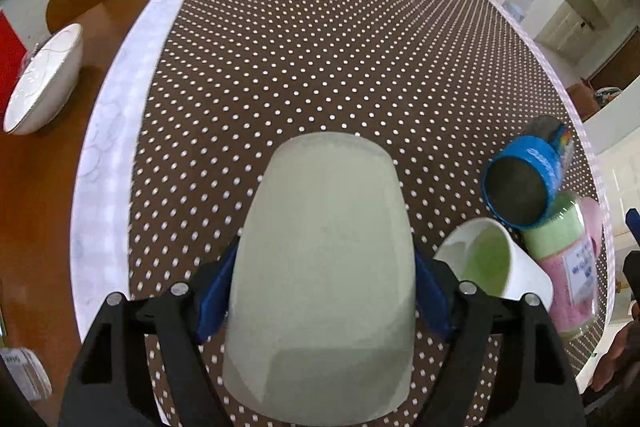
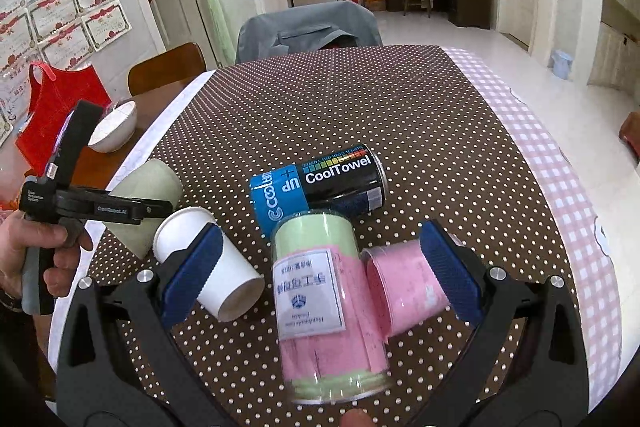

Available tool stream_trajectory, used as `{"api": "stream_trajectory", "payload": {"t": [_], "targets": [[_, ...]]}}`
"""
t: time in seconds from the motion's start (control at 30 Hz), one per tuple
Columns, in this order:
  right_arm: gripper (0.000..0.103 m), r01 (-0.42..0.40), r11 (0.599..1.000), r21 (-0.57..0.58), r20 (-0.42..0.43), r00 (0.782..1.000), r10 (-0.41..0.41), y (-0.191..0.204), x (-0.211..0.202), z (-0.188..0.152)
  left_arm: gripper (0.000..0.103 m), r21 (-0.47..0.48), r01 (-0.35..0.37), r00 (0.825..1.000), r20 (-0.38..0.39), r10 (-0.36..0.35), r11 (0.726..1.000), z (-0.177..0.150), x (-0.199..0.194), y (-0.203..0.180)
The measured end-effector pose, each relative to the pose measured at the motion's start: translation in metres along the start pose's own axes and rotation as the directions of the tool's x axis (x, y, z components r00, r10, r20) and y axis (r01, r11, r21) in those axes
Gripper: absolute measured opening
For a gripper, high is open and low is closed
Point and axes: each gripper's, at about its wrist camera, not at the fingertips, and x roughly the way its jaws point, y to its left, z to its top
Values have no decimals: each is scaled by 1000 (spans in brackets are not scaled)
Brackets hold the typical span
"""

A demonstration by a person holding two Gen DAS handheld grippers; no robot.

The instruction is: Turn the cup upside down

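Note:
My left gripper [image 1: 320,291] is shut on a pale green cup [image 1: 324,267], its blue pads pressing both sides, closed base pointing away from the camera. In the right wrist view this cup [image 2: 154,187] is held tilted above the table's left side by the left gripper [image 2: 120,211]. A white paper cup [image 2: 212,267] lies on its side, mouth toward the left gripper; it also shows in the left wrist view [image 1: 496,263]. A pink cup [image 2: 404,287] lies on its side. My right gripper [image 2: 320,275] is open and empty above a pink-and-green labelled jar [image 2: 324,303].
A blue-and-black CoolTowel can [image 2: 320,187] lies on the brown dotted tablecloth [image 2: 320,99] behind the jar. A white bowl [image 1: 44,79] sits on the bare wooden table at left. A chair with a grey cover [image 2: 308,31] stands at the far edge.

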Motion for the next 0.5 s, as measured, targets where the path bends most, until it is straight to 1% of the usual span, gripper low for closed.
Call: {"api": "stream_trajectory", "payload": {"t": [0.1,0.23,0.33,0.4,0.5], "targets": [[97,-7,1000,5,21,1000,7,-2,-15,-5,76,-5,-1,1000,29,1,1000,-13,-20,-3],[97,-15,1000,12,59,998,14,-8,-40,-14,76,5,-3,997,75,2,1000,-32,-50,-17],[97,-15,1000,16,91,996,14,-14,-58,-22,76,21,4,993,121,-7,1000,-51,-74,-35],[97,-19,1000,25,103,995,16,-21,-68,-28,76,27,14,990,142,-18,1000,-63,-84,-46],[97,-16,999,37,121,993,11,-31,-84,-40,76,47,45,984,170,-52,998,-86,-100,-67]]}}
